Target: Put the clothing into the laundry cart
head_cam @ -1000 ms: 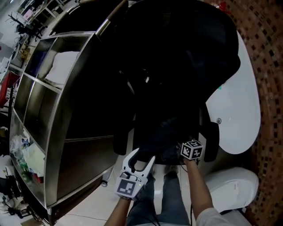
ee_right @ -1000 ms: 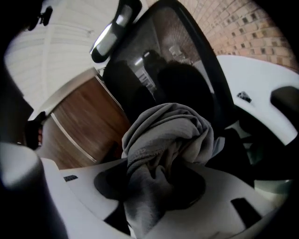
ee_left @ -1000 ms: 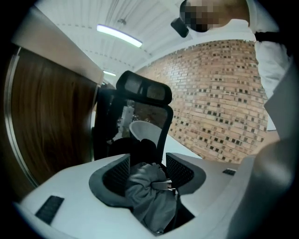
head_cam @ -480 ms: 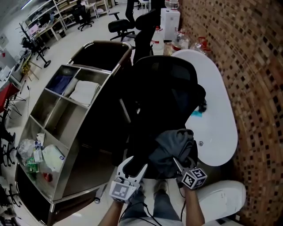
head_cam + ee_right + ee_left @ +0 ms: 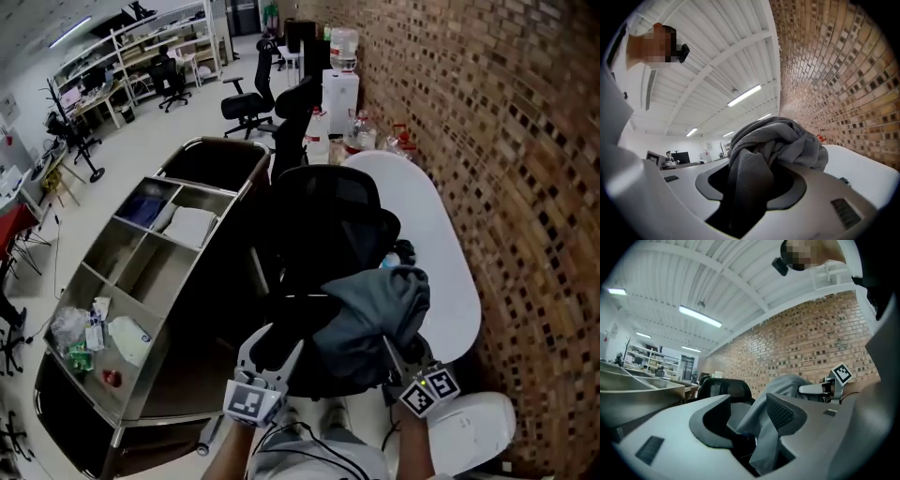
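A grey garment [image 5: 375,314] hangs bunched above the seat of a black office chair [image 5: 328,216]. My right gripper [image 5: 389,349] is shut on it from below right; in the right gripper view the cloth [image 5: 778,140] fills the gap between the jaws. My left gripper [image 5: 274,342] stands open to the garment's left. In the left gripper view a fold of the cloth [image 5: 759,427] hangs between the spread jaws, against the right one. The steel laundry cart [image 5: 214,167] stands left of the chair, its dark bin at the far end.
The cart's compartments hold a folded white cloth [image 5: 190,225], a blue item [image 5: 145,208] and bags and bottles [image 5: 94,328]. A white oval table [image 5: 441,253] runs along the brick wall [image 5: 506,187] on the right. A white seat [image 5: 478,427] is by my right arm.
Both grippers have risen, the right one more. The grey garment has come up off the chair seat with the right gripper. The head view has tilted up and shows more of the room.
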{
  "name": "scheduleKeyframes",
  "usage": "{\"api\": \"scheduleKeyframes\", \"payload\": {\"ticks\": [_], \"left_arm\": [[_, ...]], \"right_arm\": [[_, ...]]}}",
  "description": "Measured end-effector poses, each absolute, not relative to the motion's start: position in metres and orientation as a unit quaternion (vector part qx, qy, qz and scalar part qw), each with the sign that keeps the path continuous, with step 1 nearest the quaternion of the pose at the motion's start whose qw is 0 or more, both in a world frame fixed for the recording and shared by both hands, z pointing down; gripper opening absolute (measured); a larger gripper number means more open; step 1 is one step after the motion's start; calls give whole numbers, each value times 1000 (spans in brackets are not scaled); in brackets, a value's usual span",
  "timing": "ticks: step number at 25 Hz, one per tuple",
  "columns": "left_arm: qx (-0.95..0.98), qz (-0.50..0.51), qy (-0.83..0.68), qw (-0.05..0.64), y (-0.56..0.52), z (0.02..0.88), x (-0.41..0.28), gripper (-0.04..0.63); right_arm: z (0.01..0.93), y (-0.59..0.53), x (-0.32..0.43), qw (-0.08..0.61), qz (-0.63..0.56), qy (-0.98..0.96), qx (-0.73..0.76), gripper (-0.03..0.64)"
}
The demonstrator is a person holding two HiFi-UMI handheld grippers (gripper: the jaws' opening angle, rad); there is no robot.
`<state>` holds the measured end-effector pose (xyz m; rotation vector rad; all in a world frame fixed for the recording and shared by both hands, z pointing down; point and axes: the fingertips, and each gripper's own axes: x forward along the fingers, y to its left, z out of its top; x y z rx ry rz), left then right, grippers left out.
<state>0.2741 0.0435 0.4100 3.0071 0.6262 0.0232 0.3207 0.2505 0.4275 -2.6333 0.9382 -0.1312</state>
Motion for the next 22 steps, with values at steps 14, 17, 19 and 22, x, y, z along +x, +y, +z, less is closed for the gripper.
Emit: {"api": "scheduleKeyframes", "payload": {"ticks": [14,17,19,22], "left_arm": [[978,-58,199,28,51,345,250,227],[979,-58,195,27,54,345,248,227],[980,-57,191,28,57,347,246,227],[981,-55,183,30,60,348,245,227]], "right_arm": [[333,254,269,181,53,363,-912,203],[334,256,267,191,49,371,-907,203],[334,258,267,195,50,376,-905,204],[333,262,268,200,55,384,-900,202]]}}
